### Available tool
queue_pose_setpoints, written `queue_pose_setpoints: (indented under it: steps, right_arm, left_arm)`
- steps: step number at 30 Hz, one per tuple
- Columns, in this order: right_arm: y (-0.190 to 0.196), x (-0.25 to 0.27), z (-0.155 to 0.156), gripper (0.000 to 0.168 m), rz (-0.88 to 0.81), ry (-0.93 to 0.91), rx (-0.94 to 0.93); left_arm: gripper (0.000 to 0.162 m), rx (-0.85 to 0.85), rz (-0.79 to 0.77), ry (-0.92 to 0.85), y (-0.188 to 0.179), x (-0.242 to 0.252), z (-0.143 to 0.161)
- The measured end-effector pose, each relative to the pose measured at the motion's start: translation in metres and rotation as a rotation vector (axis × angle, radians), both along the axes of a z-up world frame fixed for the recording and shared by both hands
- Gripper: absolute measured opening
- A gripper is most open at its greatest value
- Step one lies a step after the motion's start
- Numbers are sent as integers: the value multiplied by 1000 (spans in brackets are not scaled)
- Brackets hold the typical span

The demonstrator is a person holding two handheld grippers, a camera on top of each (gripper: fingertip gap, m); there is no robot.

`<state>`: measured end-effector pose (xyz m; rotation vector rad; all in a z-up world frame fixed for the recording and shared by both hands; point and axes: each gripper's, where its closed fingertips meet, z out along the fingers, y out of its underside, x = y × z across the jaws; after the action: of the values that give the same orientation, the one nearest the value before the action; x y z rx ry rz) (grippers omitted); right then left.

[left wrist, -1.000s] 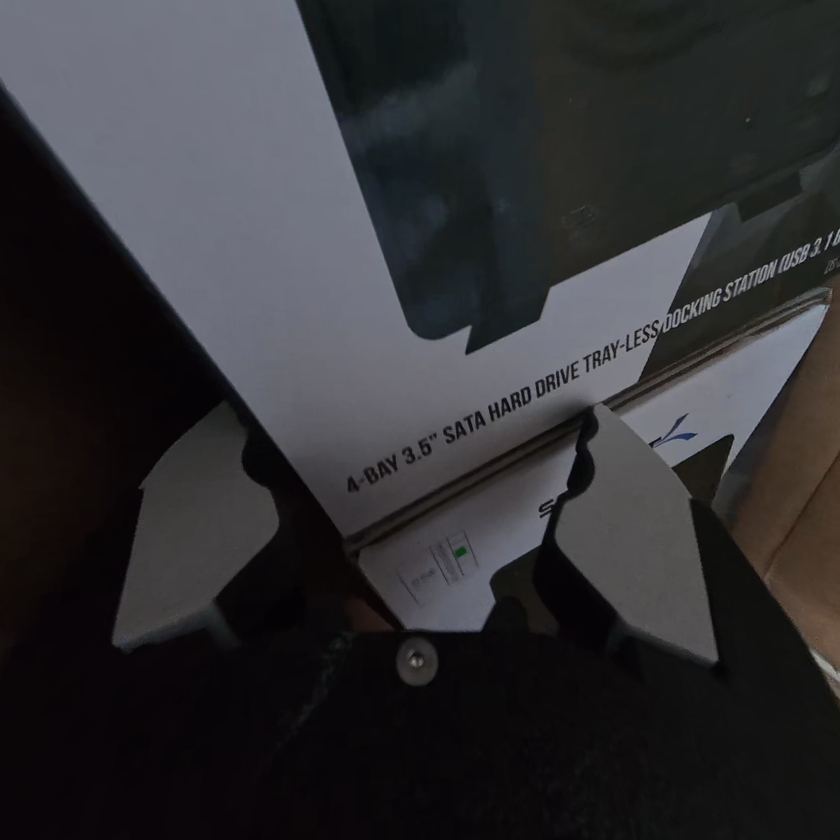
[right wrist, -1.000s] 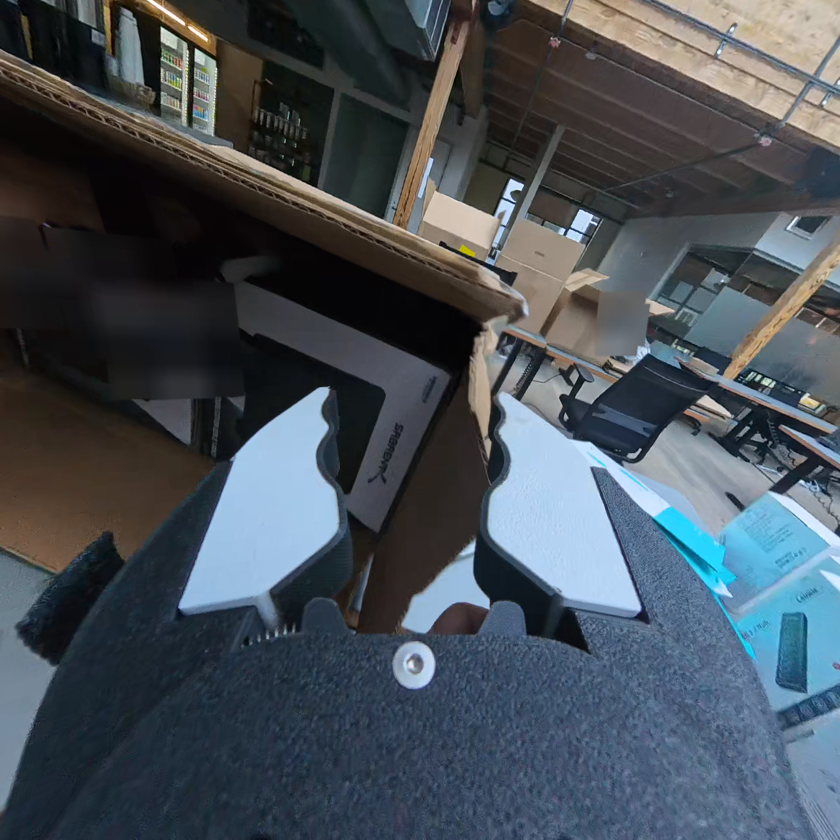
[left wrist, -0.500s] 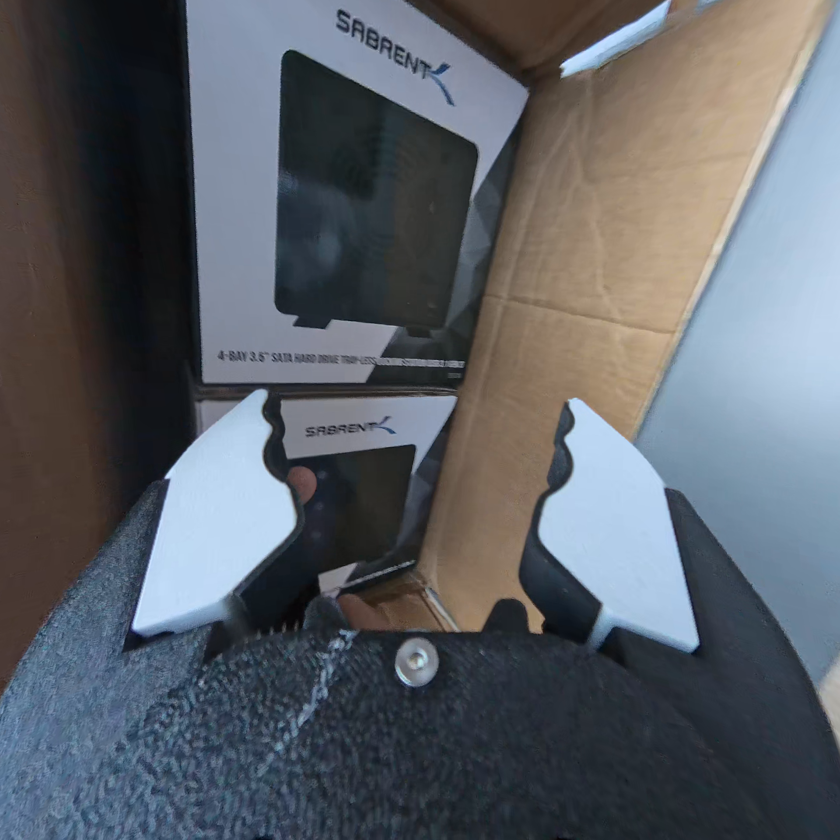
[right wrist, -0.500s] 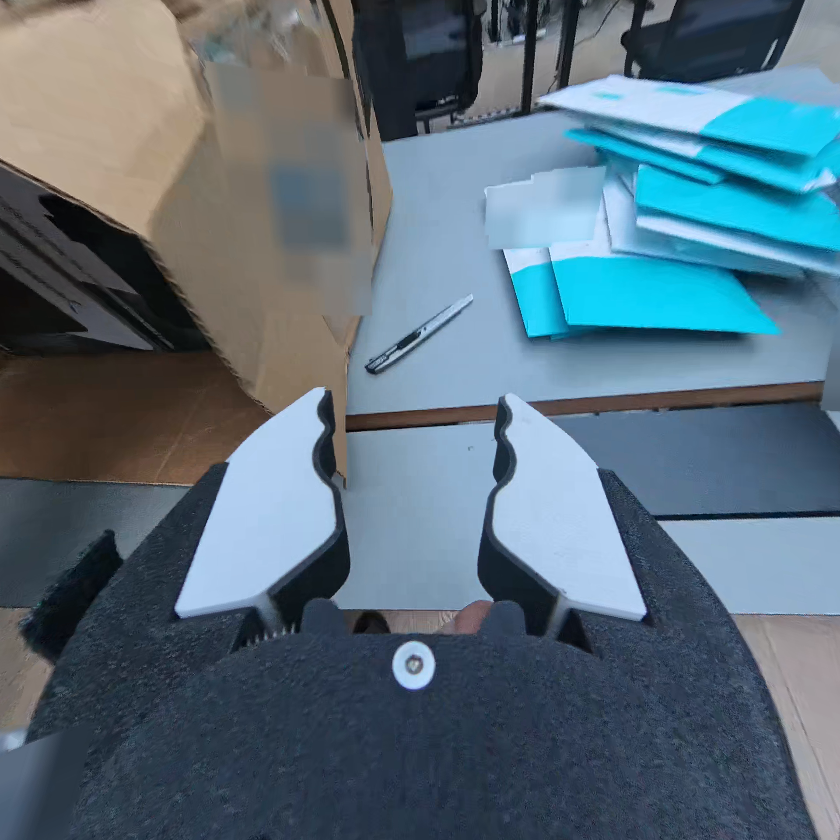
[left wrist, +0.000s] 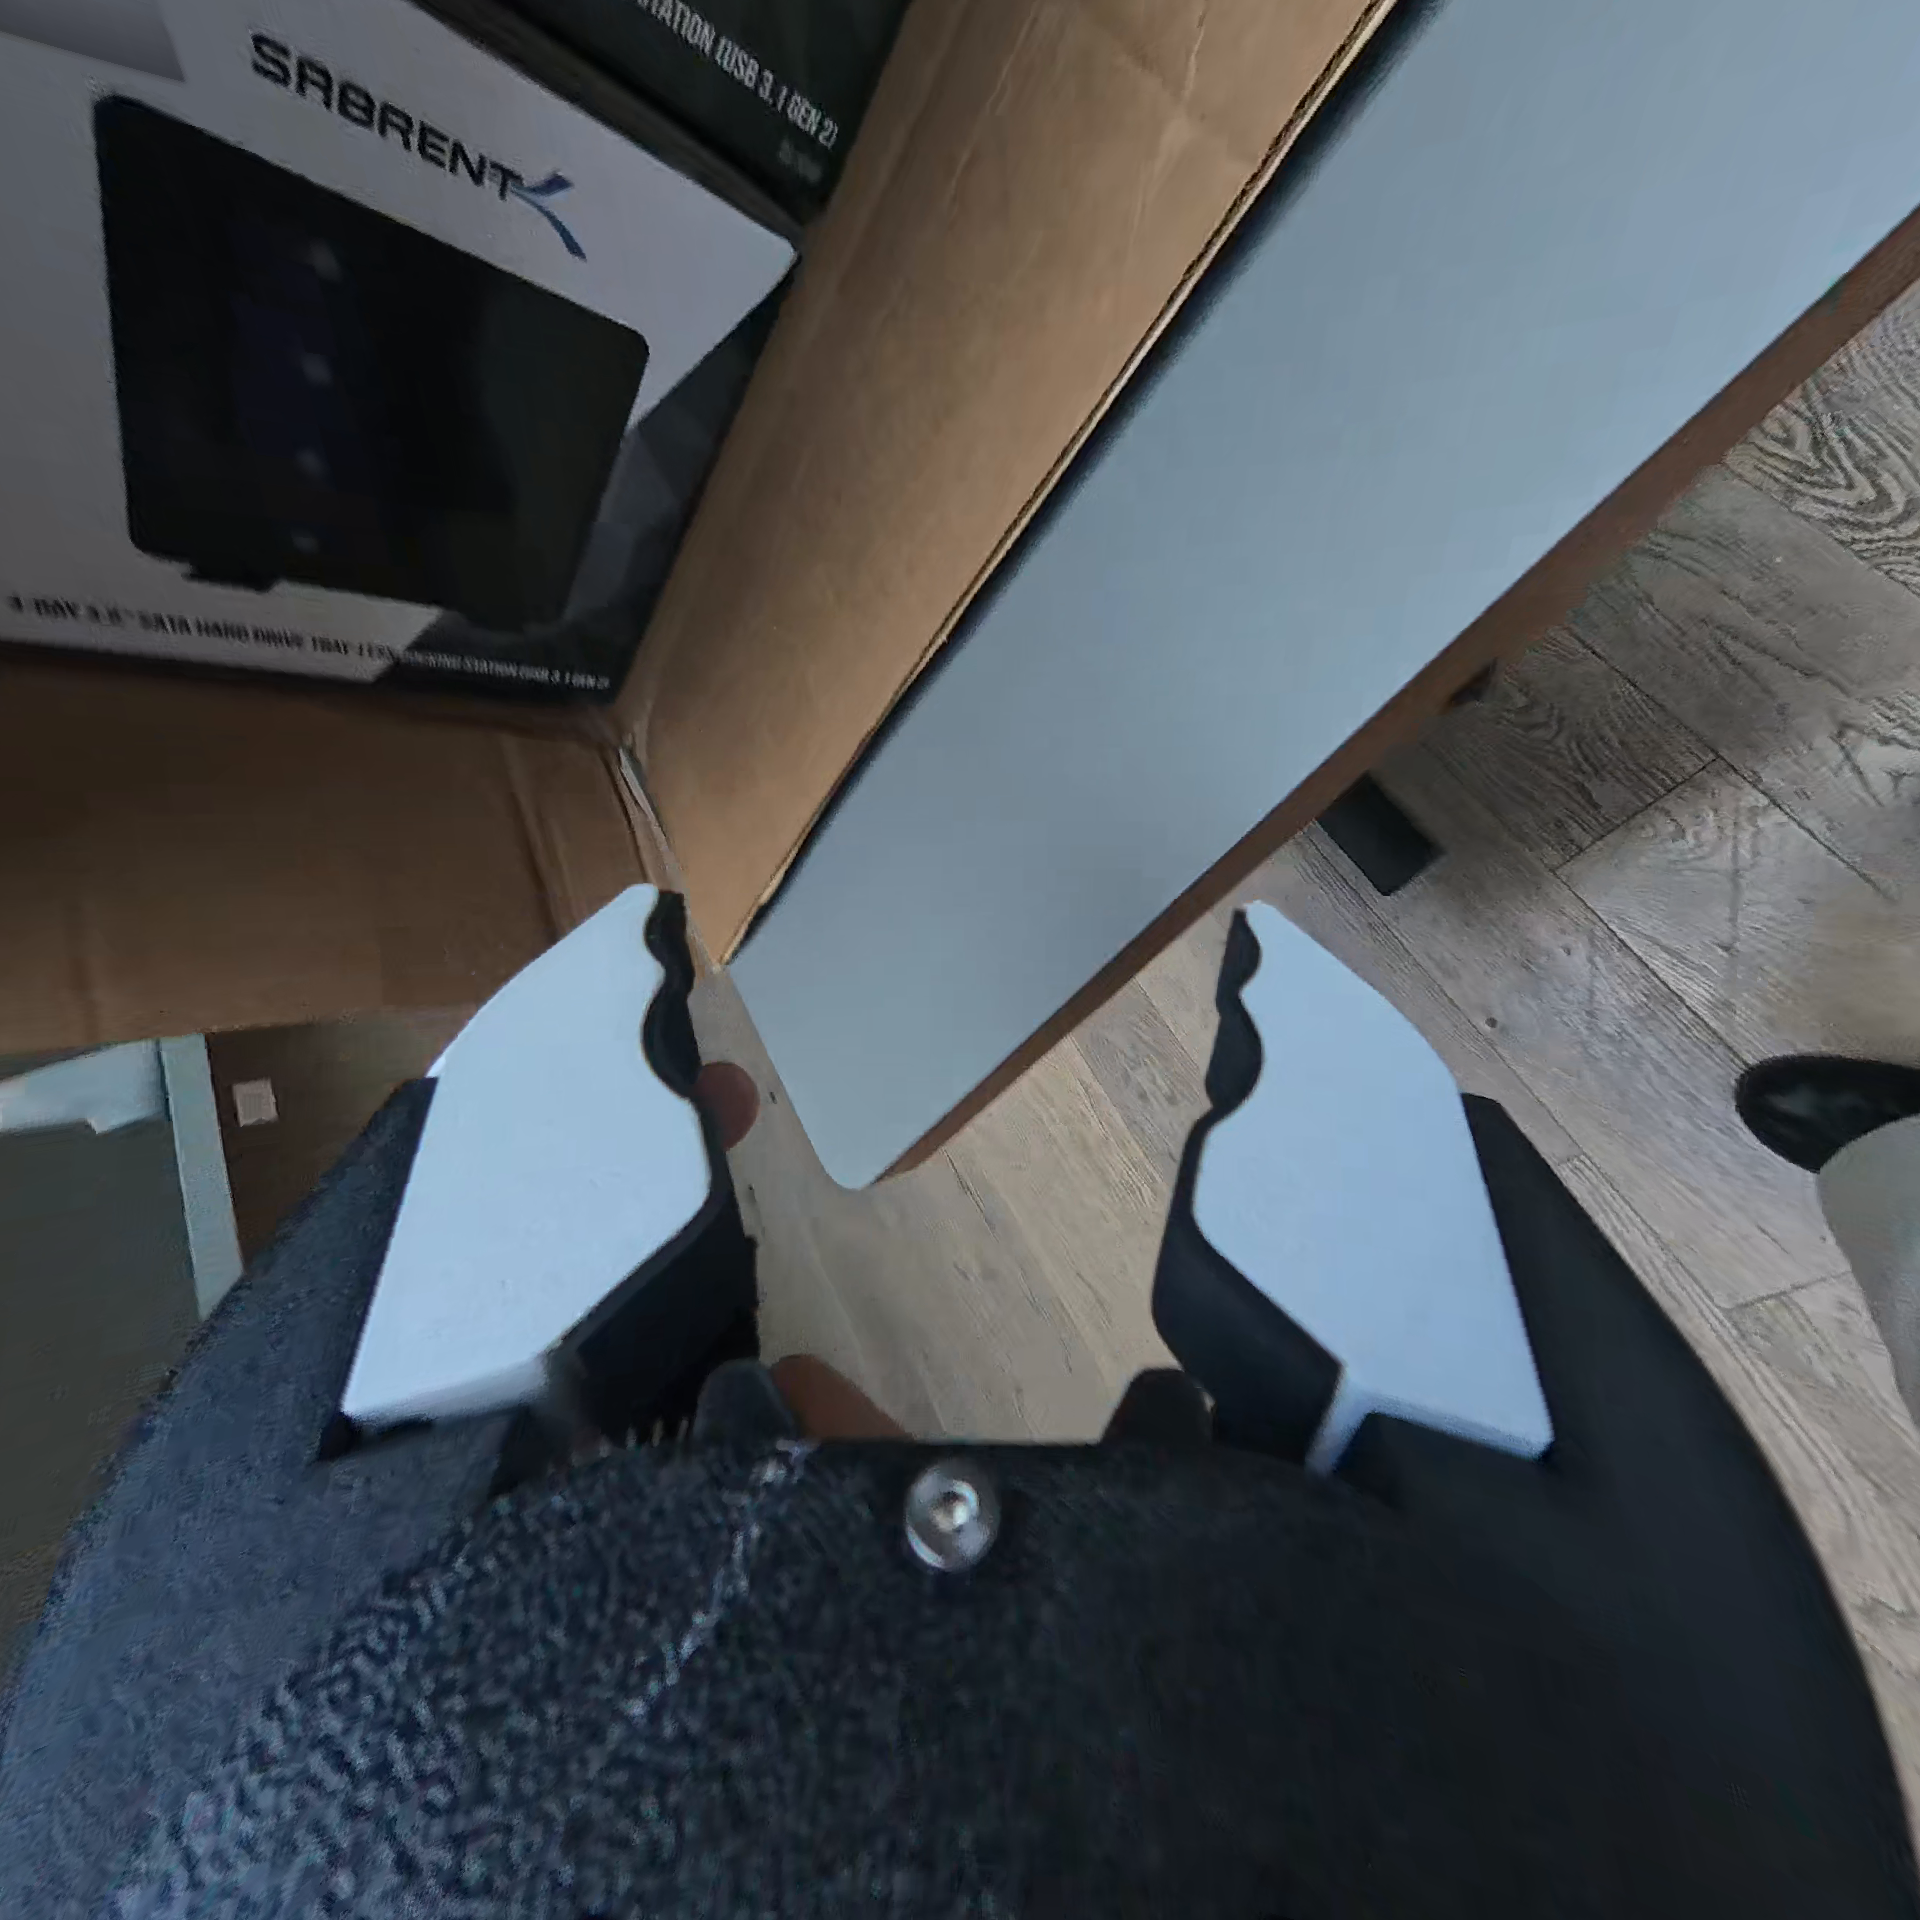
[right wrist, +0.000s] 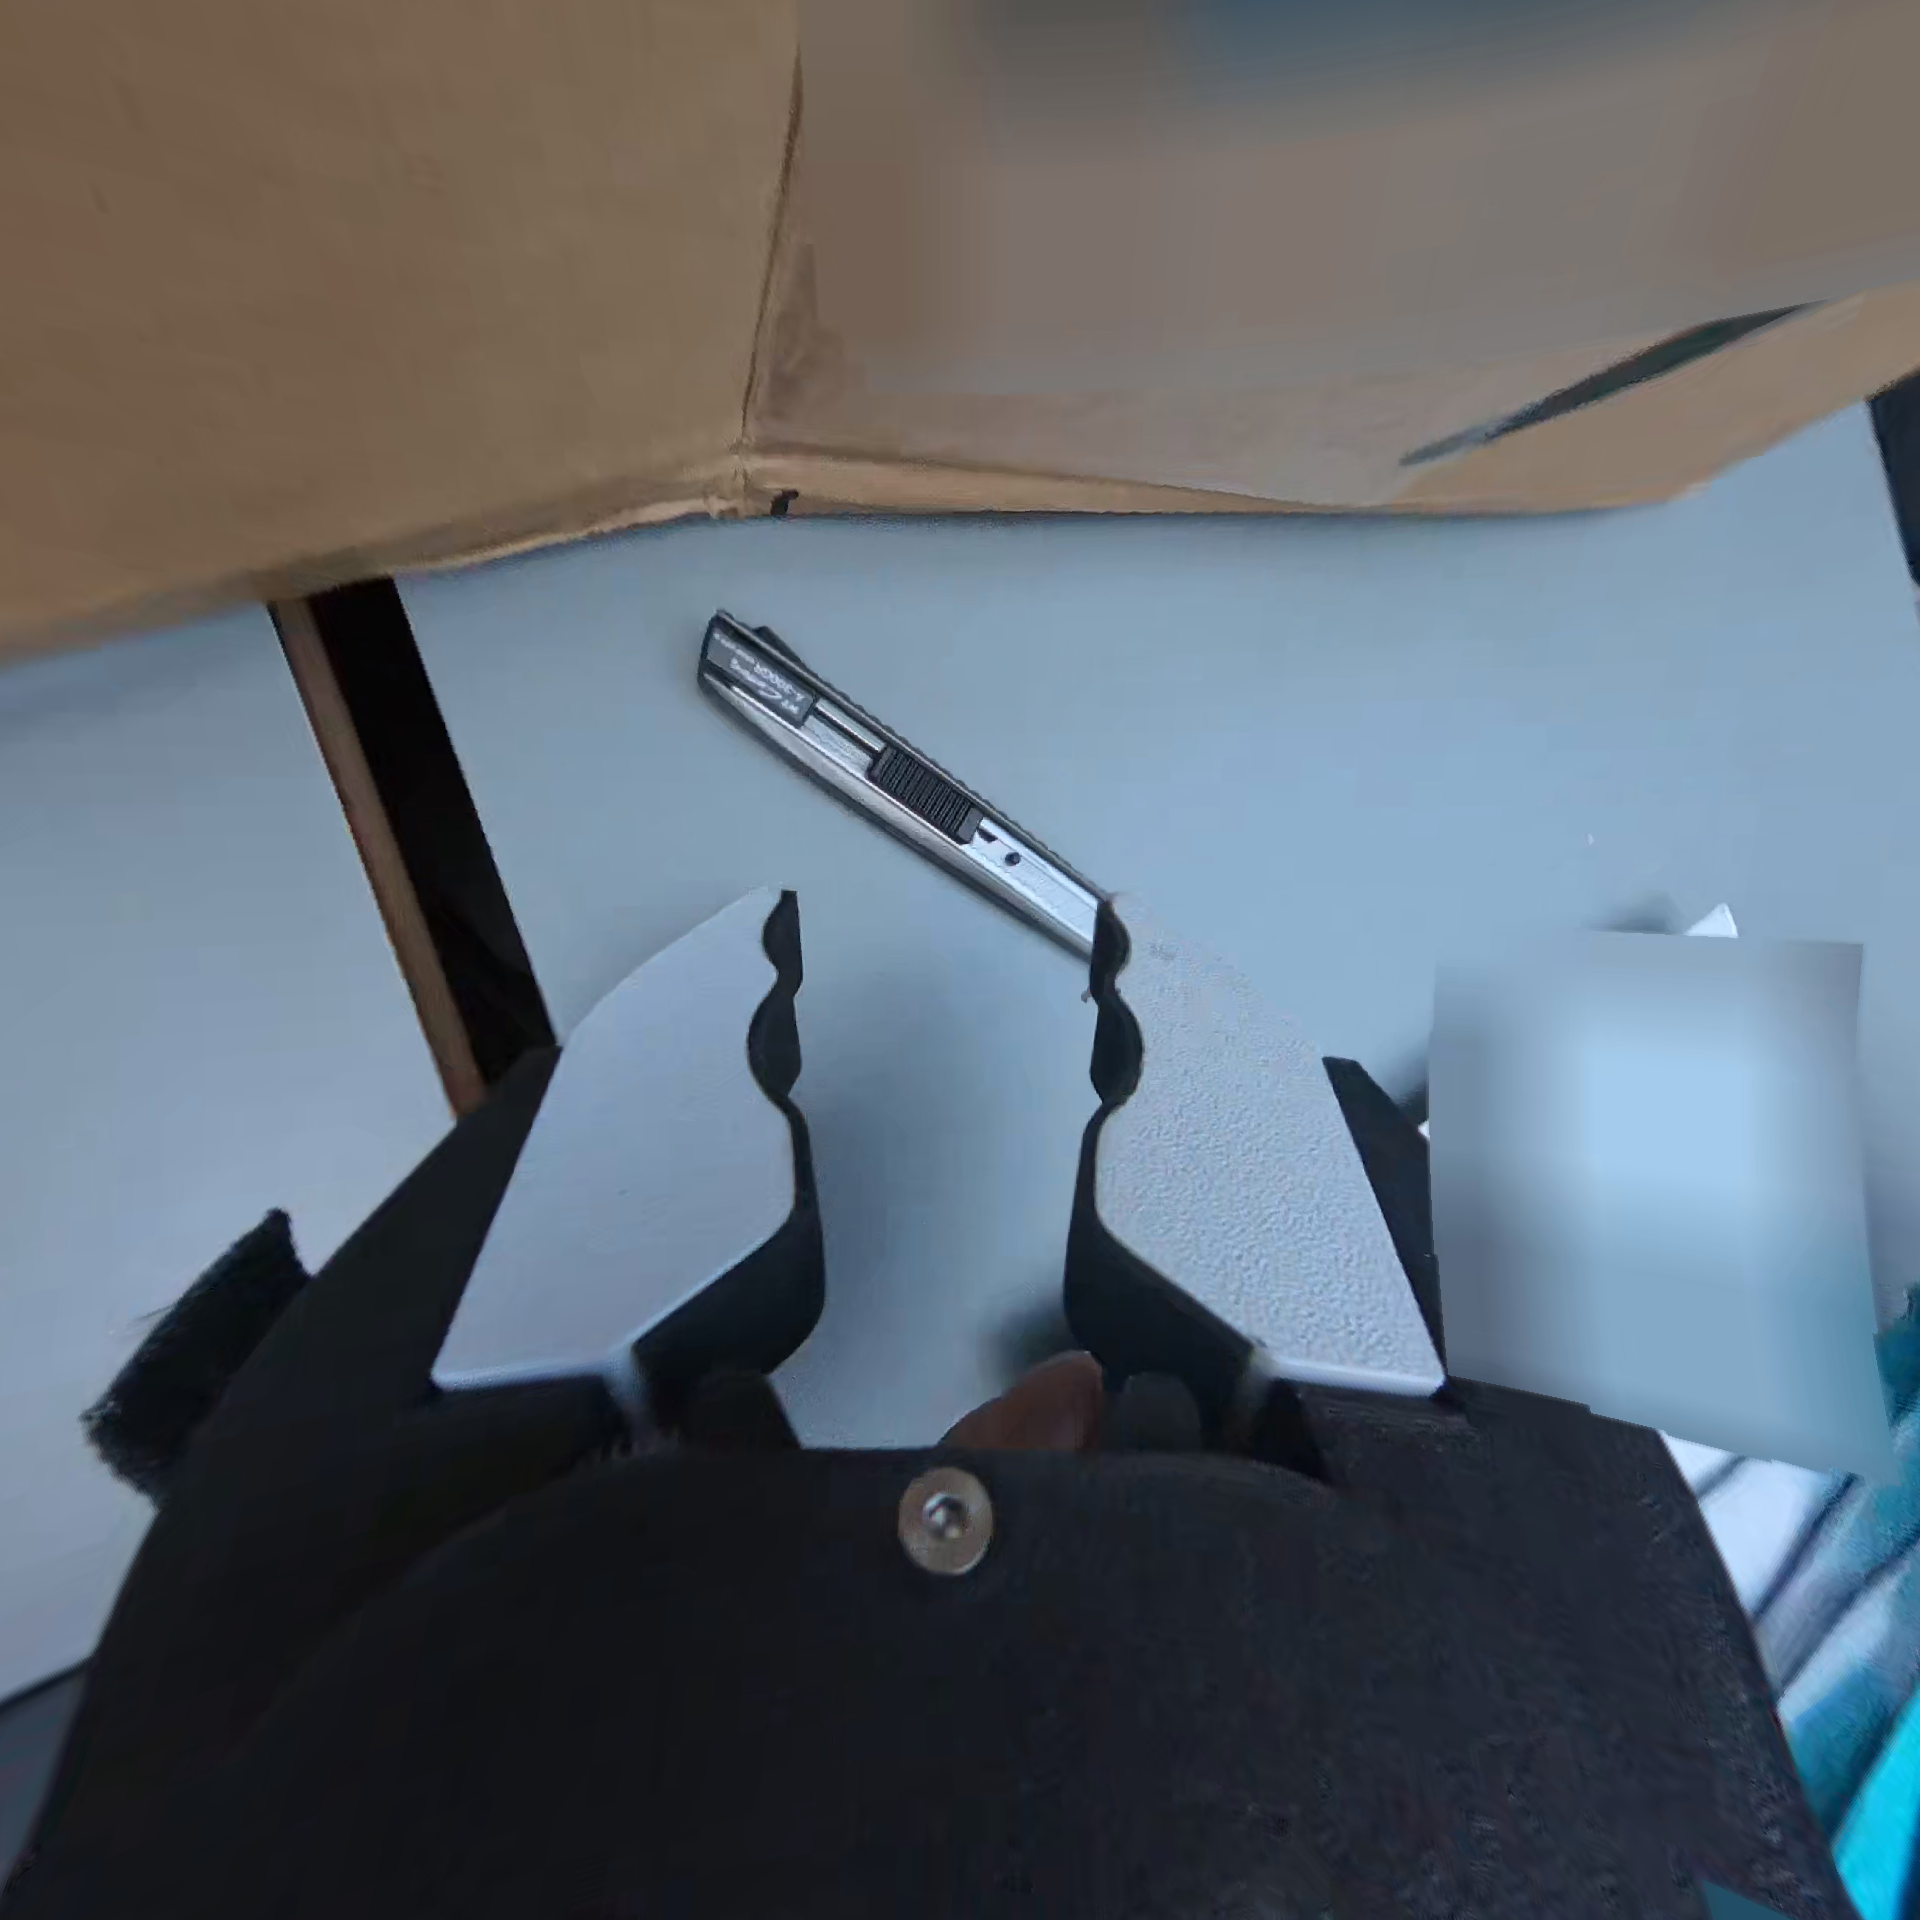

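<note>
**Both grippers empty, utility knife just ahead of the right one**

Left gripper (left wrist: 956, 925): fingers were spread wide, nothing between them. It hung over the corner of the grey table (left wrist: 1299, 540), wood-plank floor (left wrist: 1558, 1039) below at 3 o'clock. Left fingertip sat right by the bottom corner of the open cardboard carton (left wrist: 935, 364); contact unclear. Inside the carton at 11 o'clock: a white-and-black retail box (left wrist: 343, 343), a second dark box (left wrist: 727, 94) above it at 12. A dark shoe (left wrist: 1829, 1107) showed at the 3 o'clock edge.

Right gripper (right wrist: 951, 914): fingers were parted at a moderate gap, holding nothing. The silver-and-black utility knife (right wrist: 894, 795) lay flat on the grey tabletop (right wrist: 1351, 727) at 12 o'clock from the fingers, running diagonally from 11 down toward the right fingertip, which overlapped its near end in view; touching or not, couldn't tell. Cardboard box wall (right wrist: 416, 260) filled the top of the frame, above the knife. Teal packets (right wrist: 1870, 1714) were at the 4 o'clock edge.
</note>
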<state>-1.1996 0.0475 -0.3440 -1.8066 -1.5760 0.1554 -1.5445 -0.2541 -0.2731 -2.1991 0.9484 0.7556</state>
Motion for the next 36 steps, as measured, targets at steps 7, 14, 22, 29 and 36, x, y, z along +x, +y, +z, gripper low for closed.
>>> queue_pose_setpoints:
  steps: [7,14,22,29,36]
  right_arm:
    - [36,-7,-37,59,490,-195,-175]
    - [26,-11,-44,18,680,-276,-309]
    - [26,9,-6,17,529,-52,-263]
    - [23,60,140,17,372,434,-63]
    - [-18,133,246,17,321,583,223]
  left_arm:
    - [90,-64,272,-159,-15,105,-14]
    - [82,-119,363,-281,-23,212,-21]
    - [73,-80,336,-783,52,318,-12]
    - [81,-45,14,-1178,159,453,70]
    - [74,155,-70,-1372,252,465,188]
